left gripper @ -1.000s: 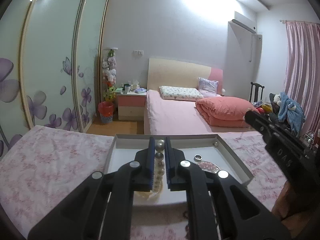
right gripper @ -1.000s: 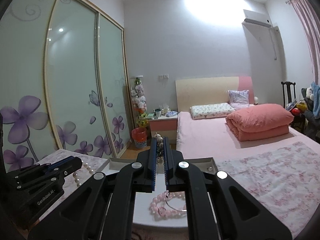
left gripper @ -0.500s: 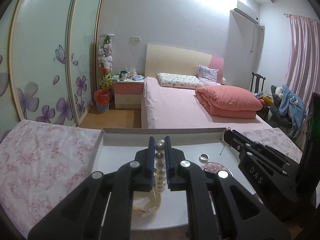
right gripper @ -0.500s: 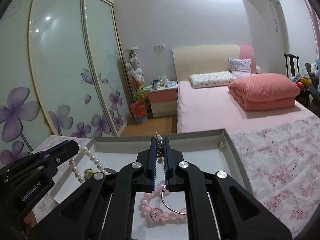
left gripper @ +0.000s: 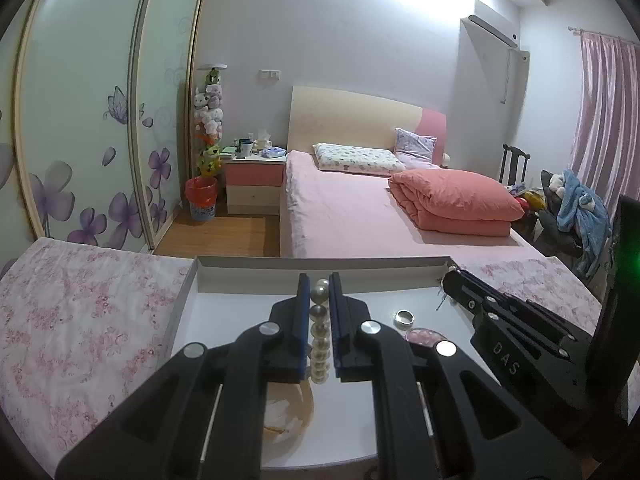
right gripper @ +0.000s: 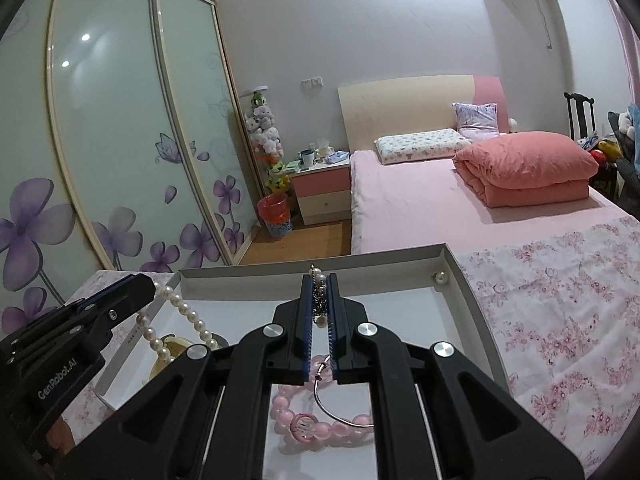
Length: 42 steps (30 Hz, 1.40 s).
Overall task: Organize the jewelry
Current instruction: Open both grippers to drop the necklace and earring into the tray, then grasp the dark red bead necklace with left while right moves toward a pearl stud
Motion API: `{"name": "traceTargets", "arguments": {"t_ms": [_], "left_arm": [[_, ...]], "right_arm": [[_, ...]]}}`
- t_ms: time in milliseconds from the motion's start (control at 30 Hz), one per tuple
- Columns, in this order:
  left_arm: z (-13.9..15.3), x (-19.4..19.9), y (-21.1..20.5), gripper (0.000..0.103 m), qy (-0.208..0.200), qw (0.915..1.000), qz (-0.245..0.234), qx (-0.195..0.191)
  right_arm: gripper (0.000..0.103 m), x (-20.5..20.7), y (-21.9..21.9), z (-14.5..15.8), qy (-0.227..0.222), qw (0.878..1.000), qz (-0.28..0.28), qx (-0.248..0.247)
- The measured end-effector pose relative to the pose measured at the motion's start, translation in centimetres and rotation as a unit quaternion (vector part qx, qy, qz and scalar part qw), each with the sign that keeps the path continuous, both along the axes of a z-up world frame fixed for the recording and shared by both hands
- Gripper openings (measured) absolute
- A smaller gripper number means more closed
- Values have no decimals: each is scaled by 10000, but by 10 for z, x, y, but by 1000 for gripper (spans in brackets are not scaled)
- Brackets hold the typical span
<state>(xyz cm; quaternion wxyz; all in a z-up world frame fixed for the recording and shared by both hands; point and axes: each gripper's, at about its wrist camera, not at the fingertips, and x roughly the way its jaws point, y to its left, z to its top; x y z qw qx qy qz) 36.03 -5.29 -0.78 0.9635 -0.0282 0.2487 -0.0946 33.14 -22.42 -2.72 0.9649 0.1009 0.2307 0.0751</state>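
Note:
My left gripper (left gripper: 319, 284) is shut on a white pearl necklace (left gripper: 319, 336), held over the white tray (left gripper: 320, 268); in the right wrist view the strand (right gripper: 188, 314) hangs from the left gripper (right gripper: 132, 294). My right gripper (right gripper: 319, 284) is shut on a dark beaded earring with a pearl (right gripper: 319, 300). In the tray lie a pink bead bracelet (right gripper: 316, 424), a thin wire hoop (right gripper: 340, 412), a silver ring (left gripper: 404, 317), a yellowish bangle (left gripper: 288, 408) and a loose pearl earring (right gripper: 441, 277).
The tray sits on a pink floral cloth (left gripper: 80, 320). Beyond it are a pink bed (left gripper: 360, 216) with a folded quilt (left gripper: 456, 200), a nightstand (left gripper: 254, 184), a red bin (left gripper: 201, 198) and sliding wardrobe doors (left gripper: 80, 120).
Both grippers have moved forward and lower over the tray, each keeping its hold. The pearl strand now hangs into the tray's left side.

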Motion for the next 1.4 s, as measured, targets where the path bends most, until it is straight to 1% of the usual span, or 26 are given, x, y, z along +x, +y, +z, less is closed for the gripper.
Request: {"name": "traceTargets", "arguments": {"t_ms": [333, 367, 433, 500, 533, 567, 600, 1000, 1133, 1167, 1200, 1267, 1333, 1400], "left_arm": [[1, 5, 0, 10, 44, 10000, 52, -10], [0, 6, 0, 12, 52, 10000, 62, -14], [-1, 7, 1, 13, 65, 10000, 54, -12], [-1, 6, 3, 20, 72, 10000, 64, -15], [-1, 6, 4, 22, 67, 9999, 78, -22], [-1, 5, 5, 26, 57, 9999, 98, -33], [-1, 4, 6, 27, 54, 9999, 114, -40], [-1, -7, 11, 27, 91, 9999, 131, -8], [-3, -17, 14, 27, 171, 9999, 27, -2], [-4, -24, 15, 30, 195, 9998, -49, 27], [-5, -29, 15, 36, 215, 9997, -105, 54], [-10, -41, 13, 40, 303, 9991, -274, 99], [-19, -55, 8, 43, 512, 9969, -579, 146], [-29, -67, 0, 52, 703, 9934, -874, 230]], "right_arm": [[8, 0, 2, 0, 32, 10000, -21, -64], [8, 0, 1, -1, 25, 10000, -24, -69], [13, -1, 1, -1, 17, 10000, 12, -46], [34, -2, 1, 0, -14, 10000, -5, -59], [38, -3, 0, 1, -51, 10000, -22, -63], [39, -4, 0, 1, -78, 9999, -38, -64], [39, -5, -1, 1, -87, 9999, -39, -66], [39, -13, -7, 2, -115, 9998, -100, -127], [39, -23, -13, 4, -106, 9998, -62, -171], [39, -26, -14, 5, -102, 9998, -45, -181], [39, -32, -17, 6, -93, 9997, -27, -212], [39, -41, -23, 7, -63, 9996, -19, -257], [39, -50, -30, 7, 11, 9997, -32, -237], [39, -61, -36, 5, 105, 9997, -10, -202]]}}
